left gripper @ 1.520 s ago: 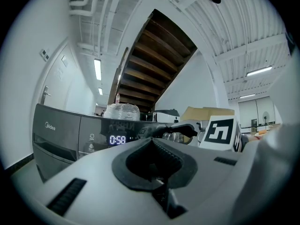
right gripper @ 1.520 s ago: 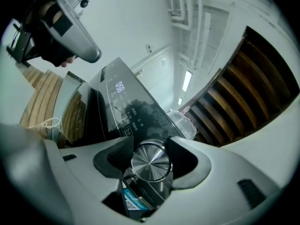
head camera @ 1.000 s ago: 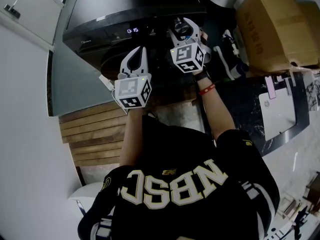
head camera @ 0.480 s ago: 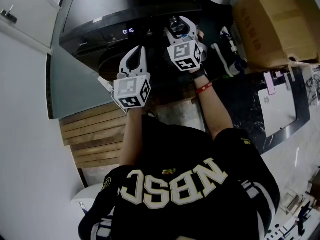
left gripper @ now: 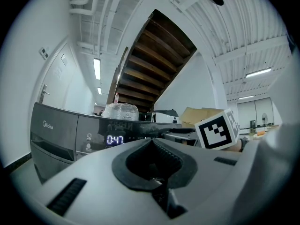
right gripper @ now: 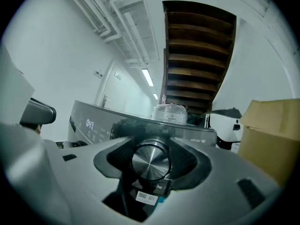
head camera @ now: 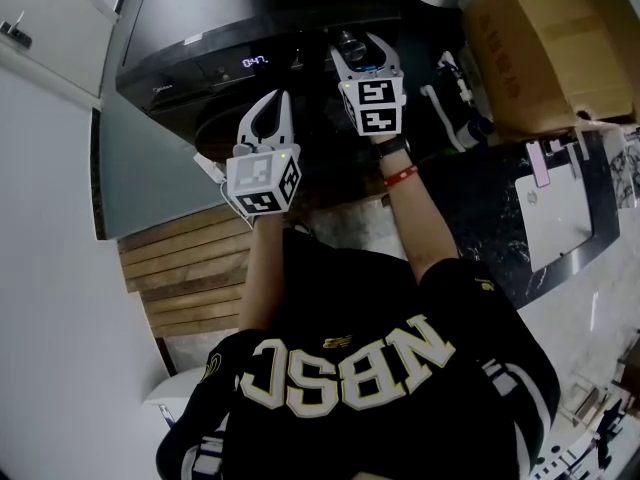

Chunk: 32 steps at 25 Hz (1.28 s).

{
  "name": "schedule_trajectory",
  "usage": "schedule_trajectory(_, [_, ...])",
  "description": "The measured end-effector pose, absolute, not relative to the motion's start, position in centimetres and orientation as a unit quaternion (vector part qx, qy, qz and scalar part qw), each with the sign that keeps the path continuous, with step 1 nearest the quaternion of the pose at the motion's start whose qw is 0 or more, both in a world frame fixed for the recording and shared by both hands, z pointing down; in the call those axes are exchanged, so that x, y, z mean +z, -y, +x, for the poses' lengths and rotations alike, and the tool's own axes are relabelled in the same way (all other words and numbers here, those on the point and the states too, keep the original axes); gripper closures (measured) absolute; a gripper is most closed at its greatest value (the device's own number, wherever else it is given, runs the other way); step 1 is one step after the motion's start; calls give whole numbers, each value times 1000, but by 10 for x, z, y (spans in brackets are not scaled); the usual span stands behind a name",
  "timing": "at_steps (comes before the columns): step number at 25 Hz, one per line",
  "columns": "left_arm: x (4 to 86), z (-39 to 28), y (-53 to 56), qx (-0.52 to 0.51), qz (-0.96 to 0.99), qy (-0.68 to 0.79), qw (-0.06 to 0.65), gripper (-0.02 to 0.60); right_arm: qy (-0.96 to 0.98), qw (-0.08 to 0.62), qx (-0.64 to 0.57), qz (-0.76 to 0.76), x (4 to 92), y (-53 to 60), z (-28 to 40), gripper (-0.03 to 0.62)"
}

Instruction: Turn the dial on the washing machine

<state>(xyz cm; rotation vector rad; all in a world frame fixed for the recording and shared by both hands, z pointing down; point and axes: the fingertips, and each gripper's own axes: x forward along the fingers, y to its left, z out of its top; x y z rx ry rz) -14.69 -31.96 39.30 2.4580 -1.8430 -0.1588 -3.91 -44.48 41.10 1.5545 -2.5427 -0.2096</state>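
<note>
The round brushed-metal dial (right gripper: 150, 162) on the dark grey washing machine (head camera: 200, 28) is clamped by the right gripper (head camera: 355, 48); the left gripper (head camera: 268, 113) is seen closed, empty, to its left.

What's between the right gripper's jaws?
The round brushed-metal dial of the dark washing machine, gripped by the right gripper; the right gripper view shows it.

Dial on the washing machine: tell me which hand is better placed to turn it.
Right. Its tongs are closed on the metal dial, with a pad pressing each side. The left tongs are shut and empty, held short of the washing machine and off to the side of the dial.
</note>
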Motion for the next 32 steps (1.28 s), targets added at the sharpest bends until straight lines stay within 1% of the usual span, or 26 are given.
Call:
schedule_trajectory(14, [390,-140,319,-55,802,593,31,566,842,78,-48,532,412,447,-38,353])
schedule_trajectory(16, [390,-141,319,-55,802,594,33,566,840,55,-18,539,412,449,-36,353])
schedule_trajectory(20, [392,-139,320,-55,802,593,35,566,831,-35,96,547,417,453,-26,352])
schedule_trajectory(22, [391,-137,321,-56,803,592,35,566,824,-69,138,545,418,455,-22,352])
schedule_trajectory(24, [391,-135,322,-57,804,590,35,566,823,-77,148,544,415,453,-20,352])
schedule_trajectory(32, [388,-129,325,-60,807,586,33,566,824,-71,150,542,411,451,-19,352])
